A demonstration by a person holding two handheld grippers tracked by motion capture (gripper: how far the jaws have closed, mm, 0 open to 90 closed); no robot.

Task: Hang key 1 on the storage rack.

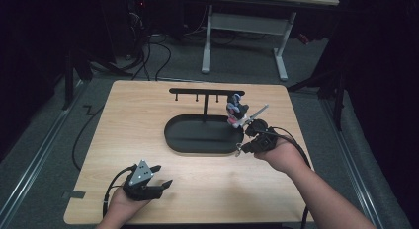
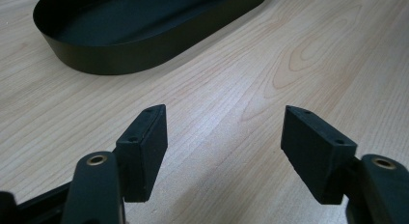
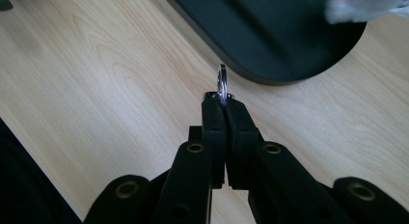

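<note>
Wooden worktop (image 1: 148, 120) with a black tray (image 1: 197, 140).
Right gripper (image 3: 223, 99) jaws clench a metal ring (image 3: 222, 81) beside the tray; left gripper (image 2: 224, 137) jaws gape, empty.

We see a light wood-grain table (image 1: 148, 115) with rounded corners standing on a grey floor (image 1: 44, 140). On its surface, right of centre, rests a black oval tray (image 1: 173, 135). A black T-shaped rack (image 1: 205, 93) with small pegs rises from the tray's far side.
</note>
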